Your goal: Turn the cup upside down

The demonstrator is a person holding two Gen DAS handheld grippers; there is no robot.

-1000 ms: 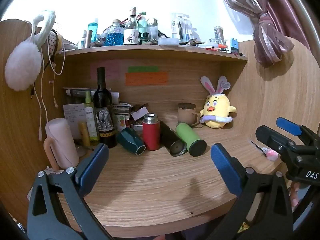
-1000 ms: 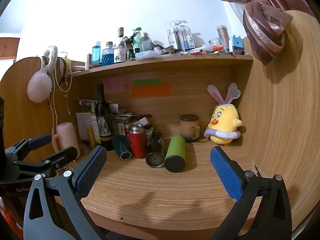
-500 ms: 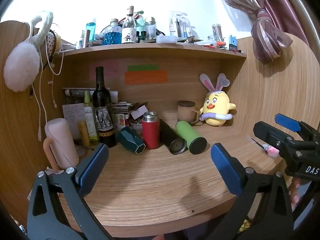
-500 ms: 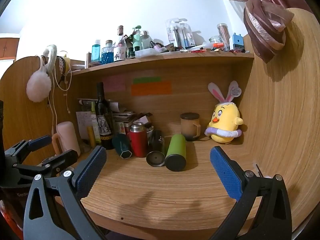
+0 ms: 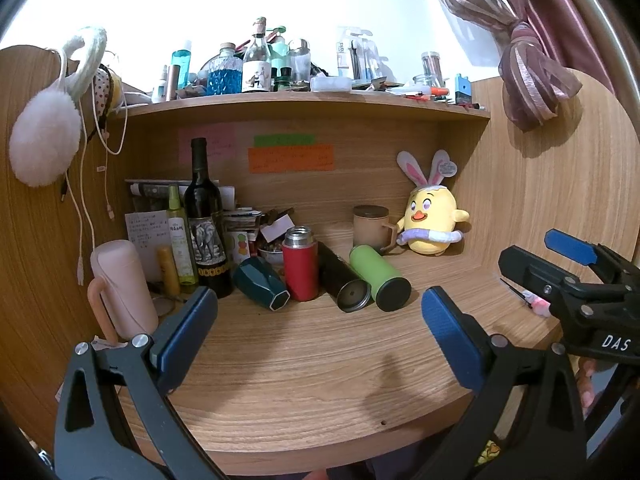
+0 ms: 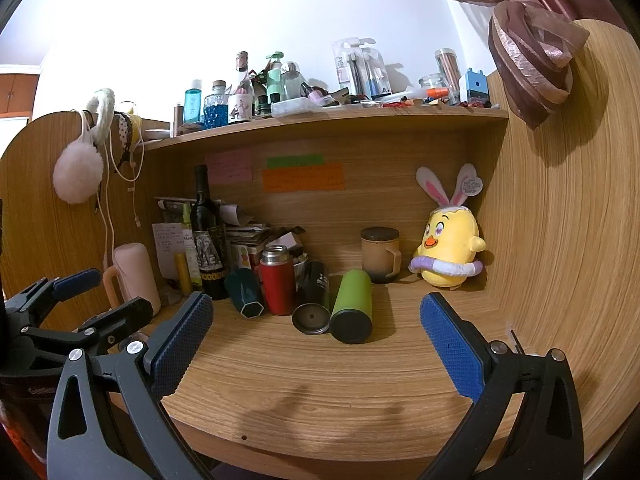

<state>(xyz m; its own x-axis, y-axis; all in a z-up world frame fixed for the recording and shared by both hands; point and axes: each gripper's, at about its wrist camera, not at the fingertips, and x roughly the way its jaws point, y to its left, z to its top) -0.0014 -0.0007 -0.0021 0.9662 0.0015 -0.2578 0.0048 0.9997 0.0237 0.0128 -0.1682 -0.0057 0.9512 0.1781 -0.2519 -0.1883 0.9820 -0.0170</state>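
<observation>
Several cups stand or lie at the back of a wooden desk. A green tumbler [image 5: 379, 277] [image 6: 353, 305], a black tumbler [image 5: 342, 283] [image 6: 313, 297] and a dark teal cup [image 5: 261, 282] [image 6: 245, 296] lie on their sides. A red flask [image 5: 299, 263] [image 6: 277, 278] stands upright. A pink handled cup [image 5: 122, 288] [image 6: 134, 276] stands mouth-down at the left. A tan lidded mug [image 5: 372, 227] [image 6: 380, 254] stands at the back. My left gripper [image 5: 318, 326] and right gripper [image 6: 315, 330] are open and empty, above the desk's front, well short of the cups.
A wine bottle [image 5: 205, 216], small bottles and papers crowd the back left. A yellow plush chick [image 5: 430, 220] sits at the back right. A shelf [image 5: 304, 102] full of bottles overhangs the desk. Wooden side walls close both ends. A small pink item [image 5: 534, 303] lies at right.
Both views have shifted only slightly; the grippers stay open and no object has moved.
</observation>
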